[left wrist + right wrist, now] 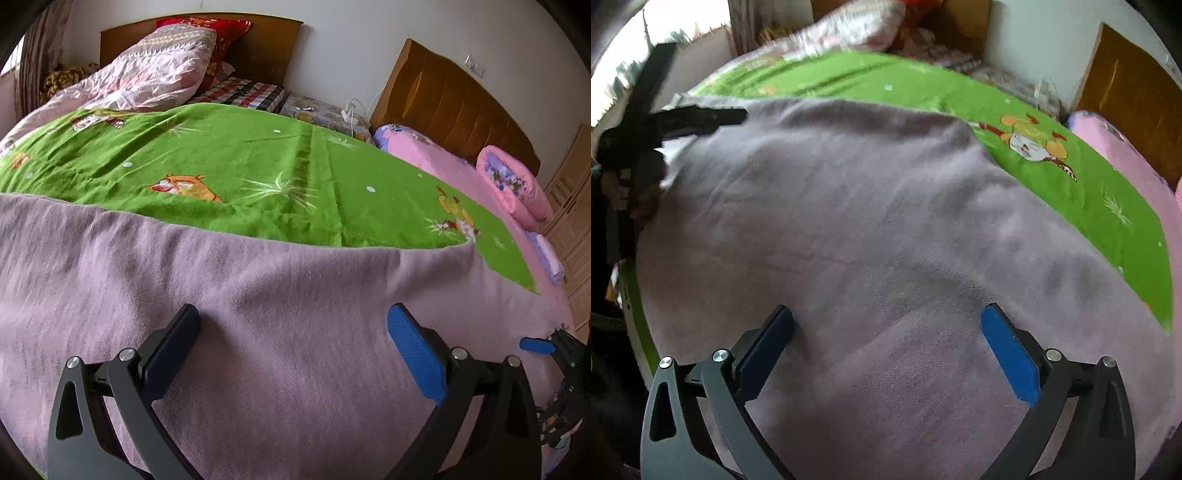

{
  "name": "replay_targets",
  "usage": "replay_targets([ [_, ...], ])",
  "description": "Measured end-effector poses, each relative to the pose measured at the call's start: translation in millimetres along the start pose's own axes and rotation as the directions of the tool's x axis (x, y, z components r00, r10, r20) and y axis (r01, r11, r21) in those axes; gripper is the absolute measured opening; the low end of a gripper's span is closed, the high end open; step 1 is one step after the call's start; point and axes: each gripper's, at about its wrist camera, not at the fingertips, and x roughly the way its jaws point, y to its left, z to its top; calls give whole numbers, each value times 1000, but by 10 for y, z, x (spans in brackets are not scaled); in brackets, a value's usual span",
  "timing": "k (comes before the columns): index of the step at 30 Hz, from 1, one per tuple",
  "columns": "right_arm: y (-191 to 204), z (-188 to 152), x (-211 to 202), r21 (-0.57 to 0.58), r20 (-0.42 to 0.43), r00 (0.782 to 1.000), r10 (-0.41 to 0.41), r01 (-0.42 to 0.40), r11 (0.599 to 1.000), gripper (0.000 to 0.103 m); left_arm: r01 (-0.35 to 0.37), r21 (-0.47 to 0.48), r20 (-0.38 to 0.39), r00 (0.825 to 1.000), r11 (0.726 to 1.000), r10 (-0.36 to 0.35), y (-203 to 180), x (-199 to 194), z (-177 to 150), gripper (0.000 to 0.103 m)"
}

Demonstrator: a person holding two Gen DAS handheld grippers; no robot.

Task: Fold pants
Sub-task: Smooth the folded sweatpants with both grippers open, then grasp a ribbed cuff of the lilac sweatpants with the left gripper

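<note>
Pants (258, 332), a soft lilac knit, lay spread across the near part of the bed, on top of the green cartoon-print sheet (240, 166). From both wrist views they read as one broad, flat panel with a smooth far edge and only faint creases; no separate legs or waistband could be made out, so I judged that at least one fold was probably already made, though how many I could not tell. The left gripper (293, 349) hovered low over the cloth with its jaws spread wide and nothing between them. The right gripper (886, 349) was likewise spread and empty above the fabric, nearer the right-hand edge. In the right wrist view the left gripper (713, 116) showed at the far left edge of the garment, blurred. What seemed left was a further fold to make the bundle compact, then smoothing. A pink quilt (513, 184) sat rolled on the neighbouring bed, well apart.
</note>
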Motion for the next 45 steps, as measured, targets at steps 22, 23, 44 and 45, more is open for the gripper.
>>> replay_targets([
  [22,2989,1793,705,-558,40,886,462,-364,746,99,-151,-653,177,922,742,344,2482,-1784,-879,101],
  [23,2950,1816,724,-538,30,875,484,-394,746,99,-109,-677,187,931,728,313,2574,-1755,-879,101],
  [44,2914,1833,748,-515,25,860,509,-425,744,99,320,-715,439,898,621,42,3709,-1170,-709,20],
  [45,2906,1839,751,-510,24,857,515,-432,744,99,341,-717,455,889,608,38,3742,-1154,-748,18],
])
